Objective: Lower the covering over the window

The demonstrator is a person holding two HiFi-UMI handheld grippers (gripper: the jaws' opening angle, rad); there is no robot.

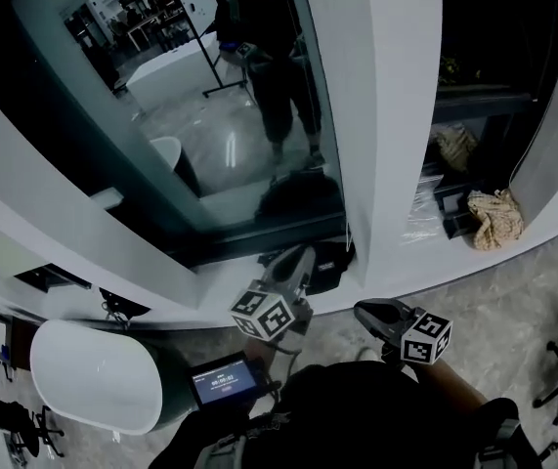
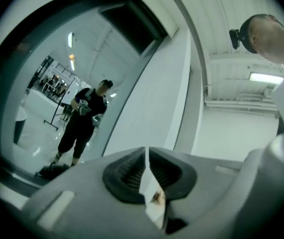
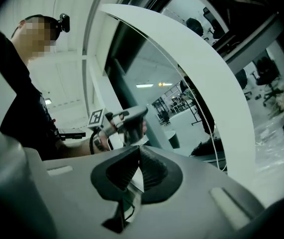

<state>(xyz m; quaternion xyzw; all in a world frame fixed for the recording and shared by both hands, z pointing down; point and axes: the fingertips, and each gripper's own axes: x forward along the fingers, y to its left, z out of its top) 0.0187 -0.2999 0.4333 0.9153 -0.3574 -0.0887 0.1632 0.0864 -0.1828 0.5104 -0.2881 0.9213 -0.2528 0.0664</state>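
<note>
Currently we hold the left gripper (image 1: 301, 257) and right gripper (image 1: 364, 311) below the uncovered window (image 1: 210, 154), fingers of each pressed together on nothing. The beaded cord (image 3: 208, 126) hangs beside the white pillar (image 1: 386, 145), untouched.

The left gripper (image 2: 145, 156) is held out ahead, jaws pressed together on nothing. The right gripper (image 3: 138, 153) is held nearer the body, jaws likewise closed and empty.

wall (image 1: 396, 115) white | window (image 1: 191, 135) reflective | floor (image 1: 498, 306) grey speckled | strip light (image 2: 266, 77) lit
</note>
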